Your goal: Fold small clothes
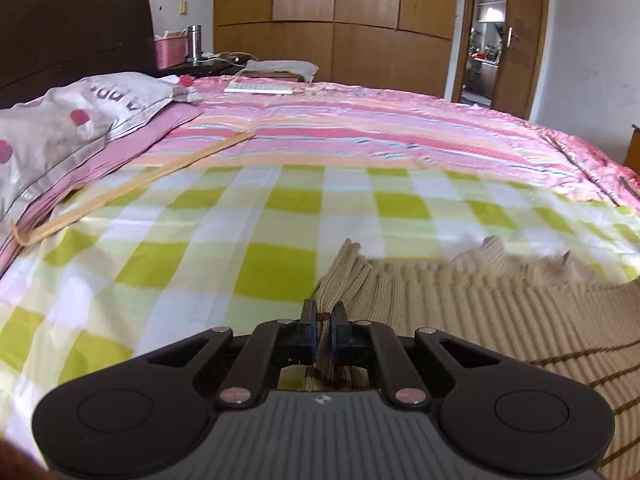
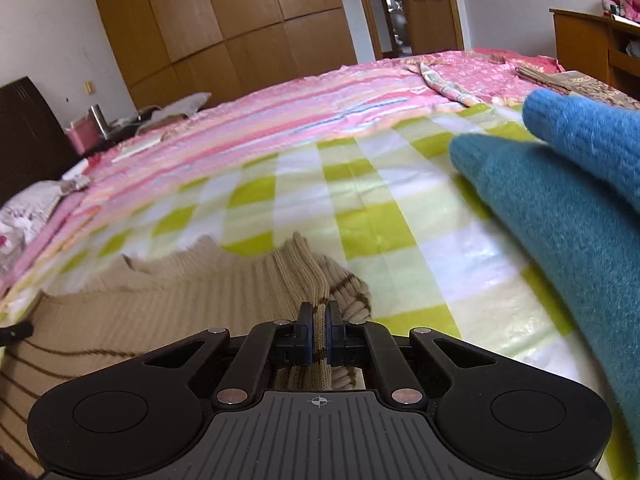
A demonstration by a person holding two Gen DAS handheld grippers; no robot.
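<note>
A beige ribbed sweater with thin brown stripes lies on the green-and-white checked cloth. My left gripper is shut on a bunched edge of the sweater at its left side. In the right wrist view the same sweater spreads to the left, and my right gripper is shut on its folded right edge near a brown-striped cuff. The tip of the left gripper shows at the left edge of the right wrist view.
A blue knitted garment lies on the checked cloth at the right. A grey pillow and a thin wooden stick lie at the left. The pink striped bedspread lies beyond, with a wardrobe and a nightstand behind.
</note>
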